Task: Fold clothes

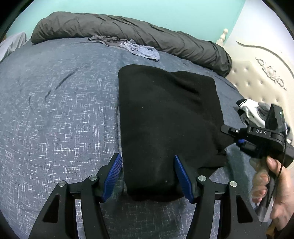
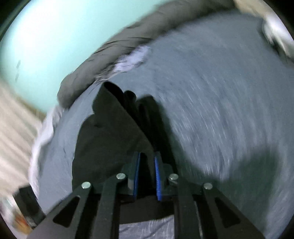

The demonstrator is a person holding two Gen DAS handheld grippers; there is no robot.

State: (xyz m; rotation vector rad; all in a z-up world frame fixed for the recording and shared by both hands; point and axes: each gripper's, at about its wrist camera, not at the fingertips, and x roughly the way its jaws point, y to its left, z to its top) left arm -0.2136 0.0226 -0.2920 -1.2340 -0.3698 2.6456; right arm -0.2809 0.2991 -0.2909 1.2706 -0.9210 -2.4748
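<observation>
Black garment, soft and limp, wants corner holds: right gripper pinches its edge, left gripper gapes astride the hem.

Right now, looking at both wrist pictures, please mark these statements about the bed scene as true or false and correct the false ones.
1. The black garment lies on a blue-grey patterned bed cover. True.
2. The left gripper is clamped shut on the garment. False: its jaws stand open, with the near end of the garment between them.
3. The right gripper has black cloth between its nearly closed jaws. True.
4. The rolled dark grey duvet lies at the far side of the bed, by the turquoise wall. True.
5. The small light blue cloth lies on top of the black garment. False: it lies apart, beside the duvet.
</observation>
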